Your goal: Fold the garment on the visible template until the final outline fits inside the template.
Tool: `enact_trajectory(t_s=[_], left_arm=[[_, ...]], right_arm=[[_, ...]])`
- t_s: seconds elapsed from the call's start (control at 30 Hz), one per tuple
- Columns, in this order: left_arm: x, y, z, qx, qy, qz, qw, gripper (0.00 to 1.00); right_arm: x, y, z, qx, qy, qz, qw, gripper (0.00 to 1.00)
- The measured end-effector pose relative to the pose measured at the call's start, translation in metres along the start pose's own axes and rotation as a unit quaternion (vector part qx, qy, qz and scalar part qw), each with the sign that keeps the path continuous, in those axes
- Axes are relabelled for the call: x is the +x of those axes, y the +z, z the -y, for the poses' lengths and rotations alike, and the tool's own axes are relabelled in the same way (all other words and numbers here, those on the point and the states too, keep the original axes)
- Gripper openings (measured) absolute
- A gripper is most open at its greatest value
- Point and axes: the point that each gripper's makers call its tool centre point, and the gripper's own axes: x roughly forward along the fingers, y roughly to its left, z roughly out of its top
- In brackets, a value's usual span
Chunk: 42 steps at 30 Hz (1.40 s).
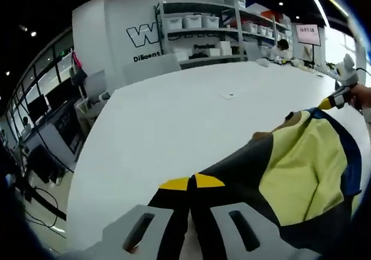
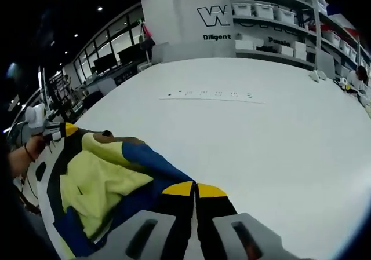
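We've got both jaw sets pinched on the garment [image 1: 301, 167]: left hand-held gripper [image 1: 191, 182], right hand-held gripper [image 2: 195, 186], cloth bunched on white bench [image 1: 174, 115].

A: What can you not make out on the garment [image 1: 301, 167]?
B: Your view's edge cuts its far side; lettering on the wall sign [image 1: 142, 37] is clipped by shelving [image 1: 200, 34]; table marks [image 2: 211, 95] too small.

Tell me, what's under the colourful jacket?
The white table is under the garment. Whatever lies beneath the cloth itself, like a template, is covered and cannot be seen.
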Motion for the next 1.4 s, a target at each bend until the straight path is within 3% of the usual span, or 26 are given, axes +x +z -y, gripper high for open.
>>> enact_trajectory(t_s=[0.07,0.1,0.2,0.27,0.3,0.4,0.6,0.7,0.8,1.0,1.03,1.2,1.4], left_arm=[[0.003,-0.004,0.001,0.003,-0.002,-0.006,1.0,0.0],[0.004,-0.007,0.003,0.011,-0.006,-0.008,0.9999,0.0],[-0.002,-0.009,0.008,0.014,-0.019,-0.005,0.9997,0.01],[-0.009,-0.007,0.009,0.004,-0.023,-0.001,0.9997,0.09],[-0.013,-0.007,0.009,0.001,-0.022,0.0,0.9998,0.14],[-0.027,0.0,0.013,-0.007,-0.024,0.019,0.9995,0.23],[-0.048,0.003,0.033,-0.012,-0.043,0.031,0.9986,0.24],[-0.054,-0.004,0.044,-0.018,-0.052,0.022,0.9982,0.24],[-0.06,-0.012,0.05,-0.034,-0.054,0.014,0.9979,0.25],[-0.073,-0.03,0.056,-0.047,-0.059,-0.008,0.9971,0.25],[-0.075,-0.038,0.055,-0.054,-0.057,-0.028,0.9965,0.23],[-0.086,-0.049,0.058,-0.068,-0.071,-0.033,0.9946,0.25],[-0.101,-0.062,0.063,-0.093,-0.065,-0.048,0.9924,0.27]], right_arm=[[0.004,-0.002,0.0,-0.005,-0.001,-0.006,1.0,0.0],[0.006,-0.004,0.0,-0.031,-0.003,-0.011,0.9995,0.0],[0.002,-0.001,-0.005,-0.041,-0.009,0.008,0.9991,0.01],[-0.002,0.0,-0.005,-0.041,-0.014,0.012,0.999,0.2],[-0.005,0.0,-0.005,-0.041,-0.016,0.015,0.9989,0.23],[-0.016,0.007,-0.01,-0.031,-0.013,0.037,0.9988,0.21],[-0.033,0.01,-0.031,-0.027,0.002,0.056,0.9981,0.23],[-0.038,0.007,-0.041,-0.019,0.008,0.061,0.9979,0.23],[-0.04,0.003,-0.054,0.035,0.019,0.073,0.9965,0.24],[-0.046,-0.01,-0.074,0.001,0.024,0.065,0.9976,0.25],[-0.047,-0.012,-0.077,-0.002,0.025,0.064,0.9977,0.25],[-0.051,-0.021,-0.093,-0.011,0.037,0.059,0.9975,0.26],[-0.054,-0.03,-0.109,-0.025,0.048,0.051,0.9972,0.26]])
